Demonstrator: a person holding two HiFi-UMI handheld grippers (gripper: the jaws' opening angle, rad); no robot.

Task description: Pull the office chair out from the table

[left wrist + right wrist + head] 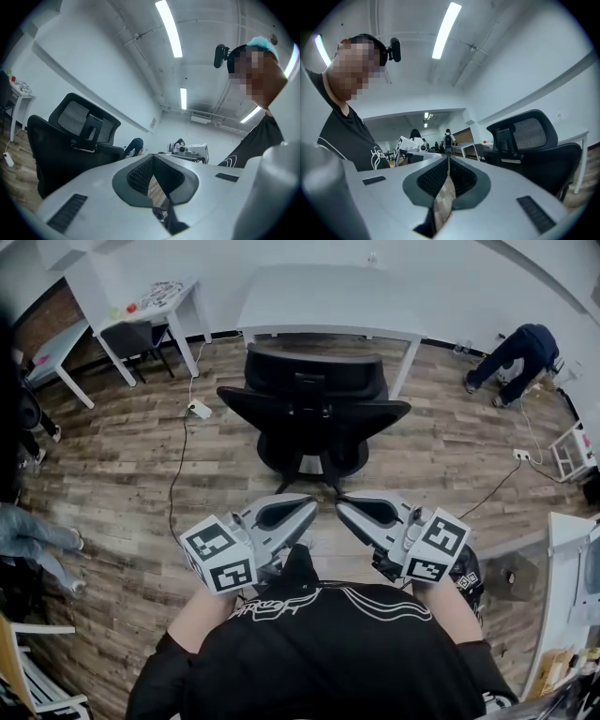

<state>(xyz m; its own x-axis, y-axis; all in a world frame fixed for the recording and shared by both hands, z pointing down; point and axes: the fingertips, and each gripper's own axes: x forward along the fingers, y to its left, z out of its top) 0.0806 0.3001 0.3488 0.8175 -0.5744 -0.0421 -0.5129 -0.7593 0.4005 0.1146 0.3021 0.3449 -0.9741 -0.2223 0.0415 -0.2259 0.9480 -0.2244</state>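
Chair-pulling looks done: the office chair (314, 413) stands just clear of the table (328, 301). On the chair's near side, left gripper (309, 506) and right gripper (343, 510) hang with jaws together (nothing held, neither touching it). Next, I'd judge, only a check.

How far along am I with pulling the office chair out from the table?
Looks done: the office chair stands on open floor, clear of the table. Nothing in hand: the left gripper and right gripper are shut, empty, held near your chest, off the chair. Nothing seems left.
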